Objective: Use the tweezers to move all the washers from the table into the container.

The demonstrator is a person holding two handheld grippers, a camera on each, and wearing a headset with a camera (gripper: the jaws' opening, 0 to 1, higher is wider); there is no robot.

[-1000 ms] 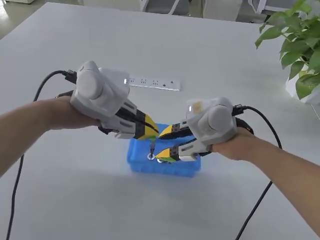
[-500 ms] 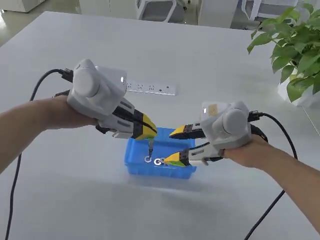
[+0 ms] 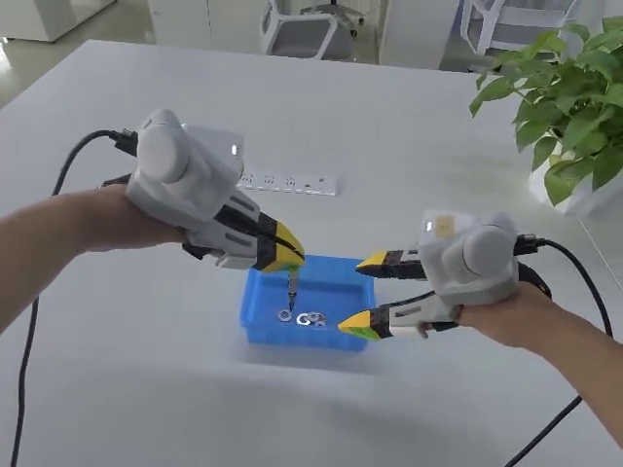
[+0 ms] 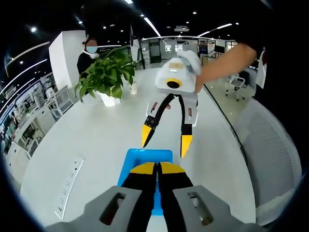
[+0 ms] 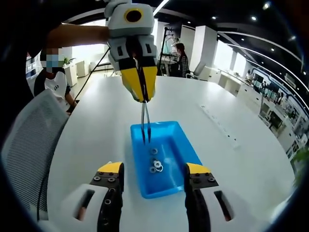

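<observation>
A blue container [image 3: 259, 305] sits on the white table between the grippers, with several metal washers [image 3: 310, 318] on its floor. My left gripper [image 3: 283, 255] is shut on thin tweezers [image 3: 290, 285], which point down into the container just above the washers. In the right gripper view the tweezers [image 5: 145, 121] hang from the left gripper [image 5: 139, 82] with their tips slightly apart over the container [image 5: 170, 142] and washers [image 5: 154, 165]. My right gripper [image 3: 365, 294] is open and holds nothing at the container's right end. In the left gripper view my jaws [image 4: 157, 169] are closed over the container [image 4: 140, 157].
A white power strip [image 3: 289, 182] lies on the table behind the container. A potted plant [image 3: 560, 92] stands at the far right edge. Cables trail from both grippers. Office chairs [image 3: 302, 29] stand beyond the table, and a person [image 4: 89, 52] is behind the plant.
The right gripper has drawn back to the right, off the container. The tweezers have lifted a little above the washers. The head camera has shifted.
</observation>
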